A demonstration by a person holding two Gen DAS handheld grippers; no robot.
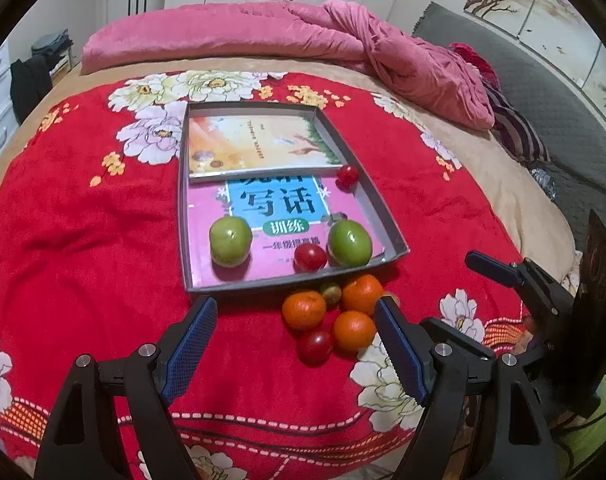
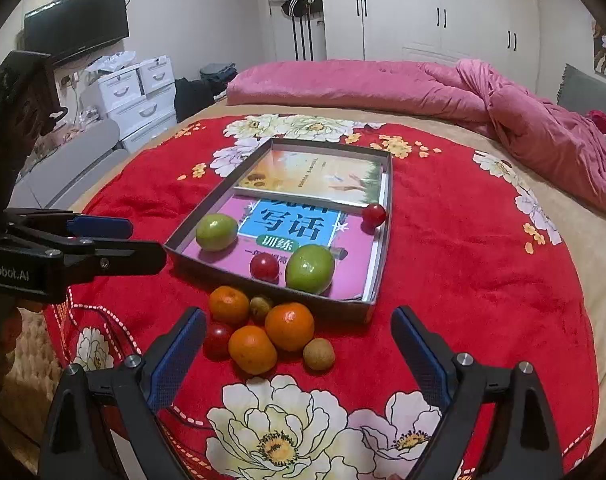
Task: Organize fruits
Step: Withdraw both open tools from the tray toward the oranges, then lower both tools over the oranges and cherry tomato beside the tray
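**Both grippers open above the loose fruit**

Nearest my left camera, the left gripper (image 1: 295,312) has its blue-padded fingers (image 1: 193,342) spread wide and holds nothing; it hovers level over the red floral blanket (image 1: 83,240), pointing at the near wall of the grey tray (image 1: 287,280). My right gripper (image 2: 299,324) is likewise wide open and empty, aimed at the same spot from further right. In the right view the left tool shows side-on at the frame's left edge, its body printed "…enRobot.AI", the first letters cut off.

Just outside the tray's near wall lies a cluster: three oranges (image 2: 289,326), a cherry tomato (image 2: 217,340) and two small brownish fruits (image 2: 319,354), one half hidden between oranges. Inside the tray sit two green fruits (image 1: 230,241), one tomato (image 1: 310,257) between them and another tomato (image 1: 347,176) at the right wall. They rest on a pink book (image 1: 271,204) reading "写话" and "训练"; the line below is partly covered. A second book's (image 1: 259,142) small print is unreadable.
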